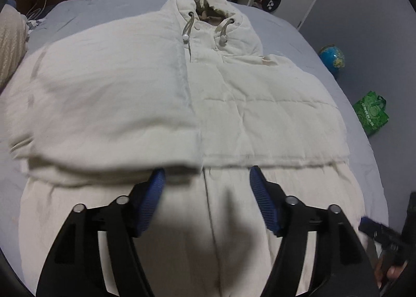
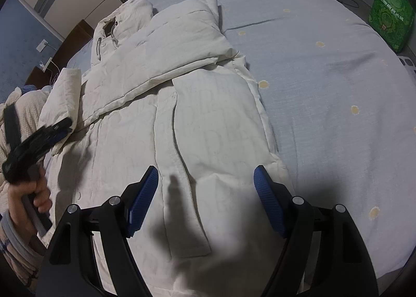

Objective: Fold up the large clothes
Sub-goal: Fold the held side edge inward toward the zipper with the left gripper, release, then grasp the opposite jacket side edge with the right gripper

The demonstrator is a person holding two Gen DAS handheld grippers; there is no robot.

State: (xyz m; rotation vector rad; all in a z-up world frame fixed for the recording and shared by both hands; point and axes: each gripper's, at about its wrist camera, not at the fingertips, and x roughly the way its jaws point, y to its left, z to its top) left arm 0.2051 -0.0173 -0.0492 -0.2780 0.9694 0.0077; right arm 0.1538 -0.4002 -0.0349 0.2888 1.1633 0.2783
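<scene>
The big white coat [image 1: 234, 104] lies flat on the bed [image 2: 325, 76], hood at the far end, both sleeves folded across its chest. The left gripper [image 1: 206, 180] and right gripper [image 2: 205, 180] hang over the bottom part, jaws wide and holding nothing. A good next step seems to be pinching both bottom corners together and lifting evenly. The coat looks puffy, soft and quilted; the bed sheet is smooth.
</scene>
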